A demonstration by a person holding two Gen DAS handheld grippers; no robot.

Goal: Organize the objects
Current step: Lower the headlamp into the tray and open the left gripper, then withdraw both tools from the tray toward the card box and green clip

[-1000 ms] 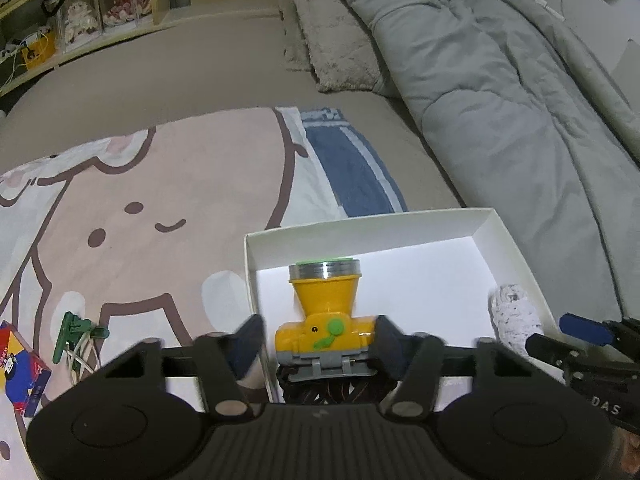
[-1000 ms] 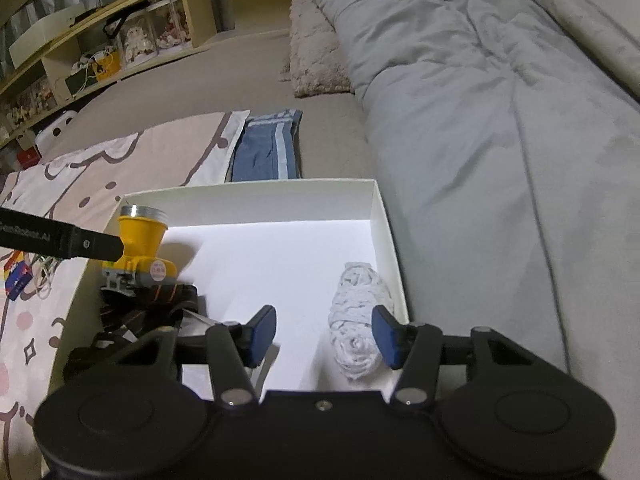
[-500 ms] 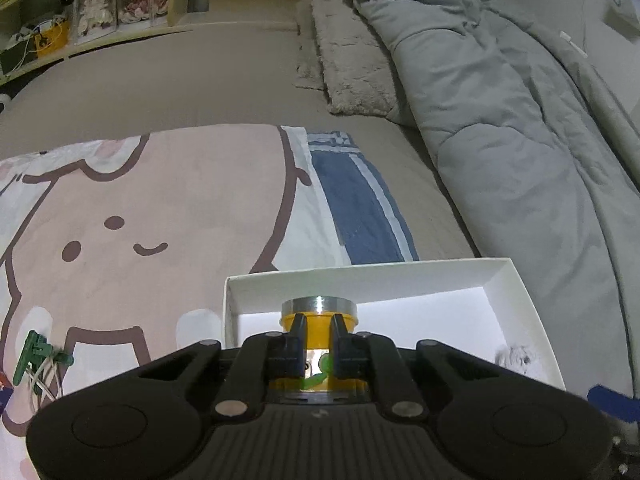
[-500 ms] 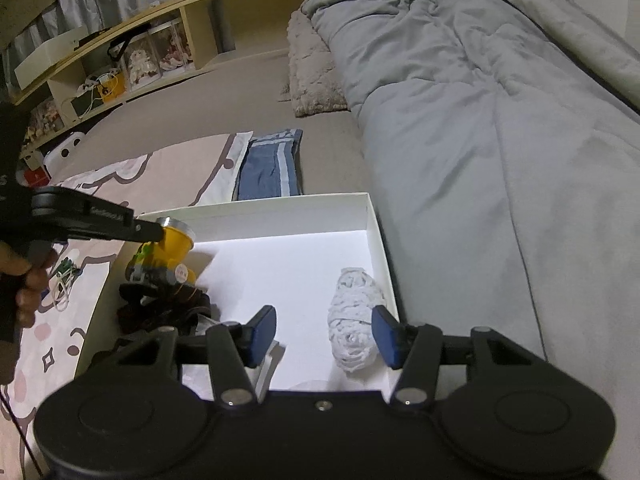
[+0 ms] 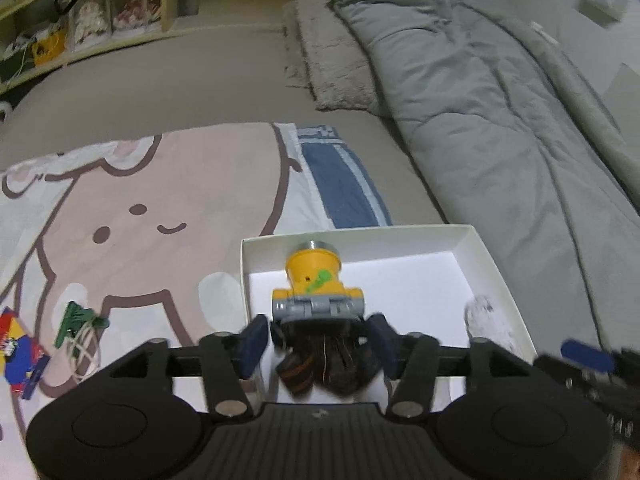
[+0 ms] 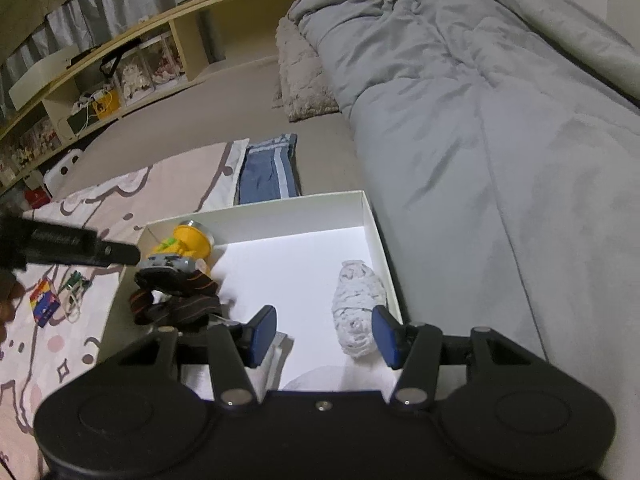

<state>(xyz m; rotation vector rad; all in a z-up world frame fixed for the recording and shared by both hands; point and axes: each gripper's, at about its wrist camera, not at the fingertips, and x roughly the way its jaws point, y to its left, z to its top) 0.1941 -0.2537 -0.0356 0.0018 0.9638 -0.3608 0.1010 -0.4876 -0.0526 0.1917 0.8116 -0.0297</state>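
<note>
A yellow headlamp [image 5: 316,284] lies in the left part of a white box [image 5: 360,236], its lens toward the far wall and its dark strap [image 5: 328,364] bunched behind it. My left gripper [image 5: 318,340] hangs over the strap. Its jaws are opening, and the pads stand clear on either side of the strap. In the right wrist view the headlamp [image 6: 180,248] lies just past the left gripper's tip [image 6: 124,255]. My right gripper [image 6: 324,336] is open above the box's near right corner. A rolled white cloth [image 6: 356,312] lies just ahead of its right pad, untouched.
The box sits on a cartoon-print blanket [image 5: 140,208] on a bed. A green clip with rubber bands [image 5: 76,322] and a small colourful box [image 5: 20,352] lie to the left. A folded blue cloth [image 5: 344,184] lies beyond the box and a grey duvet [image 5: 500,140] to its right. Shelves [image 5: 80,12] stand behind.
The left gripper's jaws narrowed over the headlamp half a second ago and have since spread wide. The headlamp now lies nearer the box's far wall. The right gripper has barely shifted.
</note>
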